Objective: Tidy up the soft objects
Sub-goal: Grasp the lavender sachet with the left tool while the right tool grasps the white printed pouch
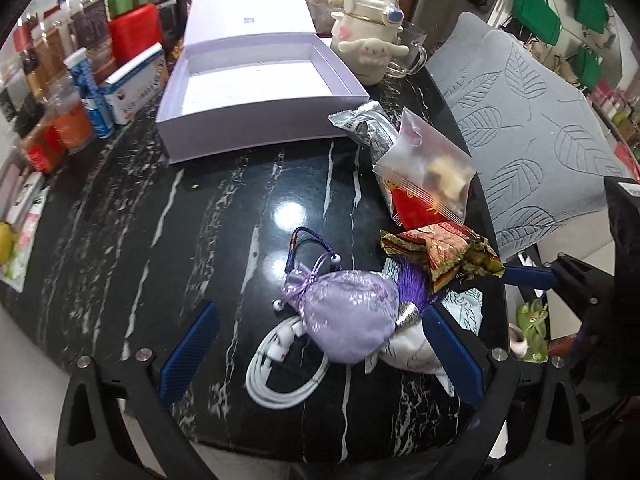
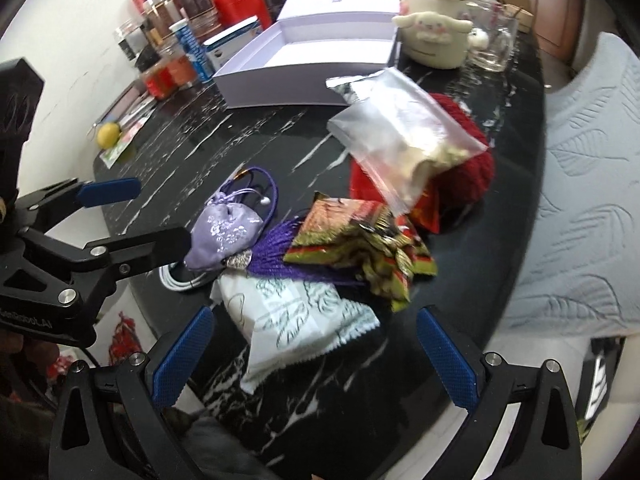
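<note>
left gripper [image 1: 320, 354] jaws spread, straddling lilac embroidered drawstring pouch [image 1: 344, 318] at 6 o'clock on black marble bench [image 1: 224, 200] | right gripper [image 2: 316, 354] jaws wide, empty | pinch pouch body, avoid white cable [image 1: 280, 376] | target lavender open box [image 1: 256, 92] 12 o'clock

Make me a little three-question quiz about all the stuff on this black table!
1. True or false: the lilac box has things inside it.
2. What lies partly under the purple pouch: A) white cable B) lemon C) glass mug
3. Are the left gripper and right gripper open or shut?

Key: 1 false, it is empty; 2 A; 3 both open.
</note>
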Motion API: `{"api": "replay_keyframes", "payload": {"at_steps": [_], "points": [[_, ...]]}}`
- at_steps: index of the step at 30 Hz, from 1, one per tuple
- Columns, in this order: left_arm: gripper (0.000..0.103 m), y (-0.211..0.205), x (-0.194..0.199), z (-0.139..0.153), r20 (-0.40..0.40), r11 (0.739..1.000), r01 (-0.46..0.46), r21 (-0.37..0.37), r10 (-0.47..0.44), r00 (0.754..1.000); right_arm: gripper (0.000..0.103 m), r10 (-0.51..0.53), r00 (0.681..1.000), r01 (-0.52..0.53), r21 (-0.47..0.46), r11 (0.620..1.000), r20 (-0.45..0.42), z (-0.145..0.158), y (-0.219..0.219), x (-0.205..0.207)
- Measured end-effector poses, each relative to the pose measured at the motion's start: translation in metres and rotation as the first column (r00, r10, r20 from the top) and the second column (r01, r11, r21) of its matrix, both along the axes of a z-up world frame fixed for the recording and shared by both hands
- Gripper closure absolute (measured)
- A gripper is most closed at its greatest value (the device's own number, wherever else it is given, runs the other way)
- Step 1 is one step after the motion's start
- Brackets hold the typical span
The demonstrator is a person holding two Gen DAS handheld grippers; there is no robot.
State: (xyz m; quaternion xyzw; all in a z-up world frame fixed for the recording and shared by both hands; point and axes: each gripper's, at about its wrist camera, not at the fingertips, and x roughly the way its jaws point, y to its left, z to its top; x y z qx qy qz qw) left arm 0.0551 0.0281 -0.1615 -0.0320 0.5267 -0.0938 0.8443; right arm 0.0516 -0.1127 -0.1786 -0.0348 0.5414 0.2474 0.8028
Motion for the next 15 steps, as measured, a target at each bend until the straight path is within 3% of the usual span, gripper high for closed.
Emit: {"api": "replay_keyframes", "payload": {"at_steps": [11, 15], "points": [[0.001, -0.005, 0.023, -0.027, -0.026, 0.993, 0.109, -0.039, -0.110, 0.994, 0.000, 0.056, 0.998, -0.056, -0.006, 0.998, -0.029, -0.025, 0.018, 0.014], [0.008, -0.007, 0.031, -0.036, -0.055, 0.988, 0.135, -0.069, -0.139, 0.989, 0.000, 0.069, 0.997, -0.069, -0.004, 0.998, -0.046, -0.031, 0.021, 0.017]]}}
